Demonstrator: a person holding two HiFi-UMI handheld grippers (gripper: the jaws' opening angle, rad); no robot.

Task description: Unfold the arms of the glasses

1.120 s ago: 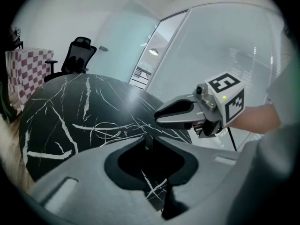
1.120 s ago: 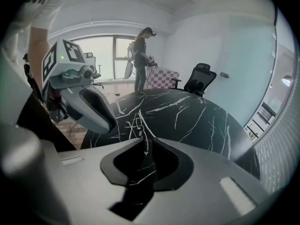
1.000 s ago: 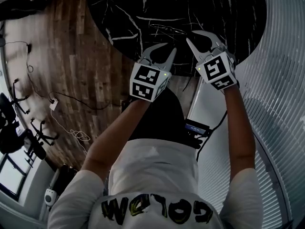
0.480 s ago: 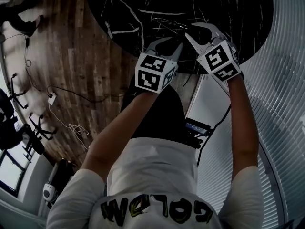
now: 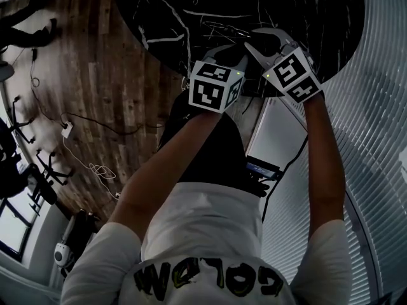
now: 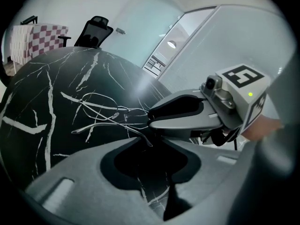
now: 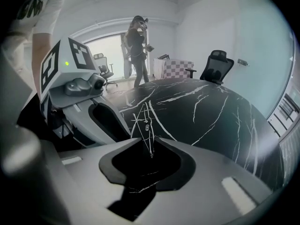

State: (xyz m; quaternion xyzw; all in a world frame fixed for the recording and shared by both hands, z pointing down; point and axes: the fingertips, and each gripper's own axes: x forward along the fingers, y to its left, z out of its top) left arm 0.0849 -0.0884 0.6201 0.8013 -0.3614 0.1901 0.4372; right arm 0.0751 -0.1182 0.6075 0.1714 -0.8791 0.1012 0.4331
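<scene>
Your left gripper (image 6: 150,149) has its jaws spread. They have just been opening, and the tip of one thin arm of the glasses (image 6: 108,114) reaches into the gap with neither pad pressing on it. Your right gripper (image 7: 151,149) also has its jaws apart, though they have just been closing a little. In the right gripper view the wire frame, seen end-on, pokes into that gap as well, again unpinched.

The glasses lie on the black, white-veined tabletop (image 6: 37,93) near its edge on your side, between the two grippers. The grippers crowd each other. In the left gripper view the right gripper's jaw lies just beside the frame on its right. In the right gripper view the left gripper's cube and jaw stand close on the left.

Beyond the far rim of the tabletop stand an office chair (image 6: 96,29) and a checkered cloth (image 6: 40,39). A person (image 7: 138,50) stands well back by the window. Below you, cables (image 5: 89,138) trail across the wooden floor (image 5: 95,62).
</scene>
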